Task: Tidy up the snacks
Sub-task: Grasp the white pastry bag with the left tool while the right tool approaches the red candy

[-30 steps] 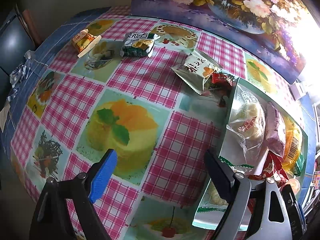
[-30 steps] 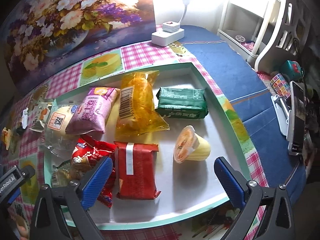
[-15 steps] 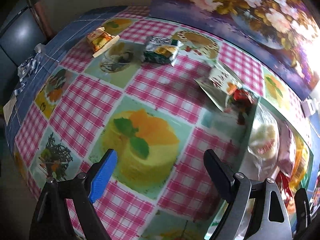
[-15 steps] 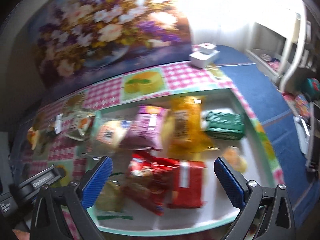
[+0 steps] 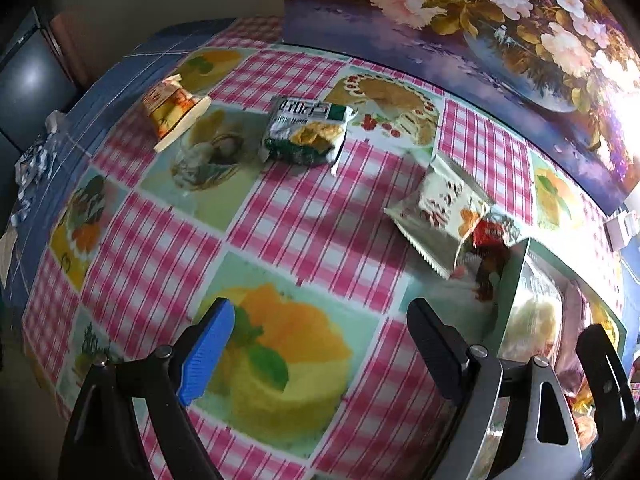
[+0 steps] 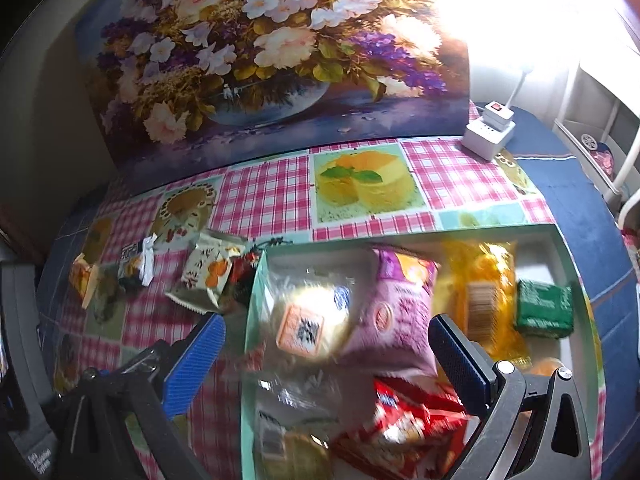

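Several loose snacks lie on the checked tablecloth: an orange packet (image 5: 172,110), a green-and-white packet (image 5: 306,132), a cream packet (image 5: 444,208) and a small red packet (image 5: 490,236) against the tray. The mint-rimmed tray (image 6: 256,300) holds a clear bun packet (image 6: 308,320), a purple packet (image 6: 396,312), a yellow packet (image 6: 484,292), a green packet (image 6: 544,310) and red packets (image 6: 416,424). My left gripper (image 5: 320,356) is open above bare cloth, left of the tray. My right gripper (image 6: 328,364) is open over the tray's left end, holding nothing.
A large flower painting (image 6: 272,60) leans along the back of the table. A white power adapter (image 6: 490,132) sits at the back right, on blue cloth. White furniture (image 6: 624,168) stands at the far right. Crumpled foil (image 5: 32,160) lies at the table's left edge.
Both grippers have moved left, still open. The left one now sits further from the tray. The right one swung from the tray's right half to its left end, bringing the loose snacks into view.
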`<state>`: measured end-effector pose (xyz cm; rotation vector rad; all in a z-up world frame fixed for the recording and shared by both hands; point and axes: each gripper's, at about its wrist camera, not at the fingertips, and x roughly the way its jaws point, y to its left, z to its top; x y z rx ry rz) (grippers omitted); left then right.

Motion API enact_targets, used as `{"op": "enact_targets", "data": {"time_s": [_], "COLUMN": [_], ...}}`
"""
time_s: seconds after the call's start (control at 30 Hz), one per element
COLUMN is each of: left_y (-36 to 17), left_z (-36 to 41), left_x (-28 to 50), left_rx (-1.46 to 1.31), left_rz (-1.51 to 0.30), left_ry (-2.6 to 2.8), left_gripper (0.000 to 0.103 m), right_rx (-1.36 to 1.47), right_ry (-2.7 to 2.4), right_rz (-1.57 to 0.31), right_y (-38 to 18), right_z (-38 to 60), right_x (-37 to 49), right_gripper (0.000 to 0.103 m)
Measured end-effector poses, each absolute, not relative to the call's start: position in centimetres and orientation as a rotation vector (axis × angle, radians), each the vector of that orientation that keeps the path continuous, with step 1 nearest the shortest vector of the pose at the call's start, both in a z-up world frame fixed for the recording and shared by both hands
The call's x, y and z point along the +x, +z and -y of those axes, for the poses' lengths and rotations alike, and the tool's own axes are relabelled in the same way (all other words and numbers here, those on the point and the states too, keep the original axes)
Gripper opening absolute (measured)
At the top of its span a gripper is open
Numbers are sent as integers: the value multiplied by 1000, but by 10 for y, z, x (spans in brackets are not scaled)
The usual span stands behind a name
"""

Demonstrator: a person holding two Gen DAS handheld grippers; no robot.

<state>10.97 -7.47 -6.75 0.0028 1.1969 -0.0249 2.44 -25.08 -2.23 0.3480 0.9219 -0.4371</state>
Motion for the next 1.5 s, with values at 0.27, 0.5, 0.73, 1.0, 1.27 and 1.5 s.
{"op": "enact_targets", "data": {"time_s": [0.27,0.5,0.73,1.0,1.27,1.5], "left_y": [-67,-66,-67,-81,-83,-85], "left_z": [73,79,107,132,155,167], "left_x": [143,168,175,180,178,171], "left_rx": [-1,-18,10,69,98,117], "left_rz": [-1186,-1175,-1170,-1181,-1172,-1180], "left_ry": [-31,-64,-166,-216,-293,-324], "left_gripper": [89,89,89,89,89,81], "right_rx": [371,322,295,309,331,331], "right_ry": [-434,-426,-443,-492,-513,-513], "right_rz": [-947,-954,-966,-966,-955,-963], "right_y": [-22,-21,-30,-38,-43,-46], "right_z": [263,268,276,296,305,305], "right_x": [57,84,101,103,104,106], "right_gripper": [103,103,103,103,103,103]}}
